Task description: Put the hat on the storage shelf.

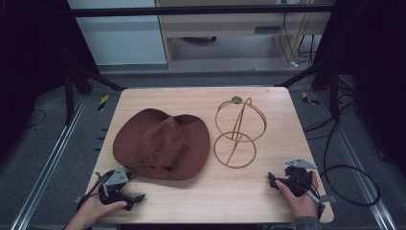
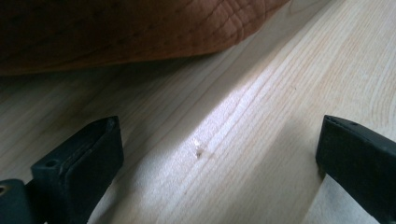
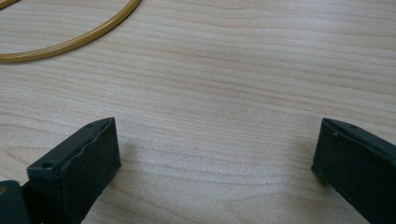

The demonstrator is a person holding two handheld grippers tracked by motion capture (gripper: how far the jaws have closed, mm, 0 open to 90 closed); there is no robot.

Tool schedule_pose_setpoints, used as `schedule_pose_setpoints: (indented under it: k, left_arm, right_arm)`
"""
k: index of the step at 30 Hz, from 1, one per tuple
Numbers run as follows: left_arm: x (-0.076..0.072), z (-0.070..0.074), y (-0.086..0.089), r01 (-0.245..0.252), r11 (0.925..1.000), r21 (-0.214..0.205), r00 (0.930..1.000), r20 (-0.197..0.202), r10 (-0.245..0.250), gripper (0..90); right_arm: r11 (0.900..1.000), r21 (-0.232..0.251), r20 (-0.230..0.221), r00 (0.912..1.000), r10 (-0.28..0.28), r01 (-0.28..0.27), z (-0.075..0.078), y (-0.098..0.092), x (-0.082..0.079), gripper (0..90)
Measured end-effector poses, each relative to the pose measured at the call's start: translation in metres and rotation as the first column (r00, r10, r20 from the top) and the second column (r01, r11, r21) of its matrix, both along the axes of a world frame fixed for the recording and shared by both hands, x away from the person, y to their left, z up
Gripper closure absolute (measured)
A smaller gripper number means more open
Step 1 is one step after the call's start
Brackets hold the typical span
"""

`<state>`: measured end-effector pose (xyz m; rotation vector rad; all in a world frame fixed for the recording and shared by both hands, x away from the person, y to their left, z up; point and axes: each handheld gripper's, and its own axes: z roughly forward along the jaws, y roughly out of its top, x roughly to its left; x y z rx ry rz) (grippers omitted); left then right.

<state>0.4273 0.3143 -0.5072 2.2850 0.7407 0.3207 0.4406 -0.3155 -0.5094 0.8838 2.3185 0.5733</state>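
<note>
A brown suede brimmed hat (image 1: 162, 143) lies crown up on the left half of the wooden table (image 1: 239, 191). To its right stands a gold wire hat stand (image 1: 238, 132) with a ring base and a round upright hoop. My left gripper (image 1: 123, 189) rests near the front left corner, just in front of the hat's brim (image 2: 140, 32), jaws wide open over bare wood (image 2: 219, 144). My right gripper (image 1: 282, 182) rests near the front right corner, open, with the stand's base ring (image 3: 70, 39) ahead and to its left.
The table's front edge runs just behind both hands. Bare wood lies between the two grippers. Black cables (image 1: 349, 172) trail on the floor to the right, and metal floor rails (image 1: 52, 158) run along both sides of the table.
</note>
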Motion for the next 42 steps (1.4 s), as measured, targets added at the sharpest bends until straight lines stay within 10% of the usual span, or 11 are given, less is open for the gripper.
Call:
schedule_pose_setpoints:
  k: [15, 21, 28, 42]
  left_arm:
    - [-0.013, 0.016, -0.003, 0.038, 0.9991, -0.015, 0.9992, 0.011, -0.038, 8.7]
    - [-0.018, 0.022, -0.009, 0.08, 0.9939, -0.076, 0.9968, 0.004, -0.08, 7.1]
    - [-0.024, 0.045, -0.021, 0.128, 0.9708, -0.203, 0.9916, 0.04, -0.123, 7.3]
    - [0.009, 0.081, -0.05, 0.088, 0.9833, -0.16, 0.9961, 0.008, -0.087, 6.4]
  right_arm:
    - [1.0, 0.001, 0.0, 1.0, 0.0, 0.0, 0.0, 0.0, 0.0, 0.8]
    - [1.0, 0.0, -0.001, 1.0, -0.001, 0.001, 0.0, 0.0, 0.0, 0.8]
    - [1.0, 0.001, 0.0, 1.0, 0.0, 0.0, 0.0, 0.0, 0.0, 0.8]
    - [1.0, -0.001, 0.0, 1.0, -0.001, 0.001, 0.0, 0.0, 0.0, 0.8]
